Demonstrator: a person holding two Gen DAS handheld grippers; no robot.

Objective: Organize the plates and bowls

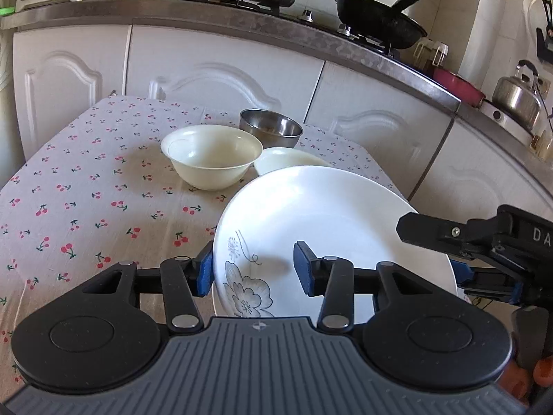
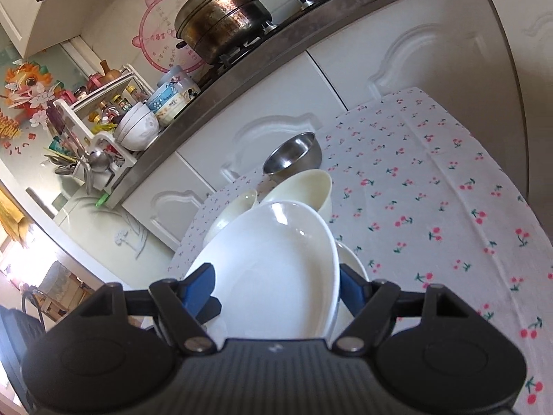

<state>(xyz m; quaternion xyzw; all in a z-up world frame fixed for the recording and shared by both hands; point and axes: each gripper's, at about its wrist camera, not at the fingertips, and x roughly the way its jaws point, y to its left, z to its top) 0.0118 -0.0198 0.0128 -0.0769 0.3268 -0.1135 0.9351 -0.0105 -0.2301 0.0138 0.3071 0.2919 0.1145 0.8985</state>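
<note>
My left jaws straddled the plate [image 1: 311, 214] rim, unclamped; the right pinched its far edge: glazed, slippery, breakable.

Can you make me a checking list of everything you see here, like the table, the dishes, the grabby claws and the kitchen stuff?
Surface: table with cherry-print cloth.
Job's things: white flowered plate, tilted, held at both sides; cream bowl; smaller cream bowl behind the plate; steel bowl; another white dish under the plate.
Clutter: nothing seen on the cloth.
Grippers: left gripper straddles the plate's left rim, grip unclear; right gripper straddles the opposite rim, grip unclear.
Cables: nothing seen.
Surroundings: white cabinets, steamer pot, black wok, kettle.
</note>
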